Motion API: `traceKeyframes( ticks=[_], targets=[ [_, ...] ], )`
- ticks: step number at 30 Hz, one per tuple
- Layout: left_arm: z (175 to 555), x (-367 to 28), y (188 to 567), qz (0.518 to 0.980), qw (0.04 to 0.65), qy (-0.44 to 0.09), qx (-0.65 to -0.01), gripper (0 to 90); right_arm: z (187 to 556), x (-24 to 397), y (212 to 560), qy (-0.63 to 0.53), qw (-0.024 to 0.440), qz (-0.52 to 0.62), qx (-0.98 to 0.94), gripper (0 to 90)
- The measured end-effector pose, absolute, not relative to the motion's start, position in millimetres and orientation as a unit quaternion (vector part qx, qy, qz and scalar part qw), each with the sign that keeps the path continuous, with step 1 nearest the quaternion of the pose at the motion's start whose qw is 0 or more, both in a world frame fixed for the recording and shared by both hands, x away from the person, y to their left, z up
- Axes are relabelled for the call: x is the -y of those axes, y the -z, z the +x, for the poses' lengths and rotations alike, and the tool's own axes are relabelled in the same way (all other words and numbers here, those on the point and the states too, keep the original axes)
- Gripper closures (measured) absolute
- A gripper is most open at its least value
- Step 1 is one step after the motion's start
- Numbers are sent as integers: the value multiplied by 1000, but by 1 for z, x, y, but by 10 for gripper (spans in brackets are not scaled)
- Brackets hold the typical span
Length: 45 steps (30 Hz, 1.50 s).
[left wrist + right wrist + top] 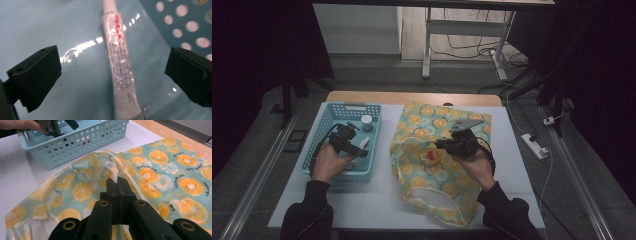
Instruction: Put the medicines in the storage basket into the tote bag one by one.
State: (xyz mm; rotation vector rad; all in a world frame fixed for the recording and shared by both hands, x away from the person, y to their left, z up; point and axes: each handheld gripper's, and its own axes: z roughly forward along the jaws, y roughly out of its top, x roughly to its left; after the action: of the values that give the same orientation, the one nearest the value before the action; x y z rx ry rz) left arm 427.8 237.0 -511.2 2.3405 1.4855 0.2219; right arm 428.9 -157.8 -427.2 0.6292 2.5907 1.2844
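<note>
A white tube [120,70] with red and blue print lies on the floor of the light blue basket [323,131]. My left gripper [112,75] hangs just over it, open, one jaw on either side and neither touching the tube. In the high view the left gripper [361,149] sits inside the basket beside the tube [364,143]. My right gripper [117,181] is shut on the white-trimmed edge of a teal cloth bag [160,170] printed with orange slices. In the high view the right gripper [439,145] rests over the bag [437,170], lifting its rim slightly.
A small jar with a pale lid [367,120] stands at the basket's far side. Something red [430,156] shows at the bag's opening. The white table top [372,205] ends in a wooden strip [412,97] at the back. A power strip [534,145] lies at the right.
</note>
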Motion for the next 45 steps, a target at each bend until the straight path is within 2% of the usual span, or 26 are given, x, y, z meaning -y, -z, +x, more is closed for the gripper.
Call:
traceKeyframes(
  ticks=[5,13,25,35,45],
  targets=[
    [429,-233,514,836,155,-83,-520,83,429,158,427,-432,91,211,-872,900],
    [428,-232,512,840,165,-77,-511,410,429,159,427,-432,92,211,-872,900],
    [429,-233,513,841,173,-57,-510,696,428,159,427,-432,91,211,-872,900],
    [428,-233,509,838,176,-70,-511,715,428,158,427,-433,91,211,-872,900],
    [420,-235,497,822,216,-122,-513,716,429,159,428,-434,90,212,-871,900]
  ],
)
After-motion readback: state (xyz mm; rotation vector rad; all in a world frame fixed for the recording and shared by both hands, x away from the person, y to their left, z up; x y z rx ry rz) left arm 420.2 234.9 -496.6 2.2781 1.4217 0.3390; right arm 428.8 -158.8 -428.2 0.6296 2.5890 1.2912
